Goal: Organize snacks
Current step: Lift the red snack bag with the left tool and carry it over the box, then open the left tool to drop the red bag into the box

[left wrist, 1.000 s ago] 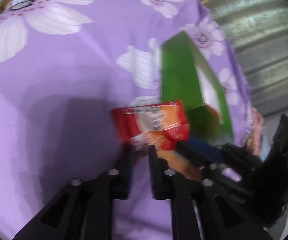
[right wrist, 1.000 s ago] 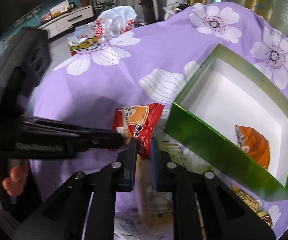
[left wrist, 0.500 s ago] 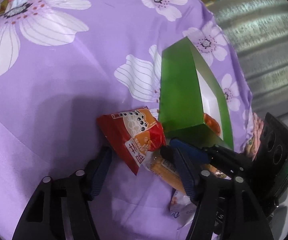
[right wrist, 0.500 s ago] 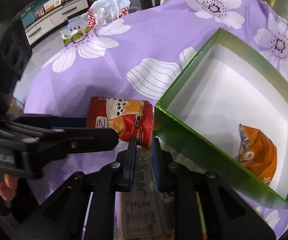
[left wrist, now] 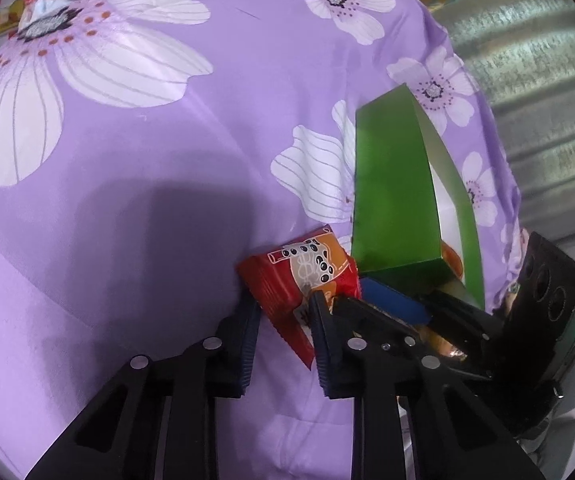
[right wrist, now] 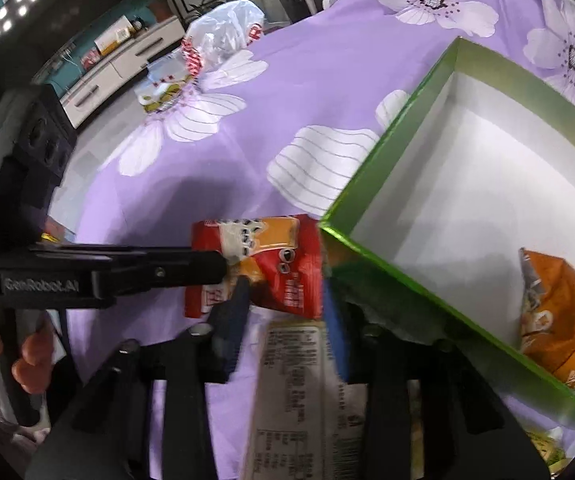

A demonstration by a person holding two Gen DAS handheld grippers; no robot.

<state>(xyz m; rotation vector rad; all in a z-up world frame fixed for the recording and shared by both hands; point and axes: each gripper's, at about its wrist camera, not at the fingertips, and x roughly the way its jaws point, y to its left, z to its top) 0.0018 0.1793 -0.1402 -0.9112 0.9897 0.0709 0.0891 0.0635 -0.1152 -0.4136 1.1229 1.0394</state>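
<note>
- I have the left gripper (left wrist: pixel 285 312) down over the purple flowered cloth (left wrist: pixel 167 128) on the tabletop, its fingers (left wrist: pixel 247 332) nearly together and pinched on the lower edge of a red snack packet (left wrist: pixel 299 276).
- The red snack packet, printed with an orange panel and black dots, lies just against the near corner of the green box (right wrist: pixel 379 264); from my right wrist camera the left gripper's arm reaches in from the left and meets the packet (right wrist: pixel 263 252) at its side.
- My right gripper (right wrist: pixel 287 312) points steeply down beside that same corner; its fingers (right wrist: pixel 231 312) are opening, with the bottom of the red packet and a pale wrapper with printed text (right wrist: pixel 295 376) lying between them. Whether the pads press on either I cannot tell.
- The green box stands open on the cloth, its inside white, and one orange snack packet (right wrist: pixel 559 312) lies in its near right part, against the wall.
- At the far edge of the tabletop sits a clear plastic bag with red print (right wrist: pixel 215 44), well apart from the box.
- A hand (right wrist: pixel 27 360) grips the left gripper's handle at the lower left of my right view.
</note>
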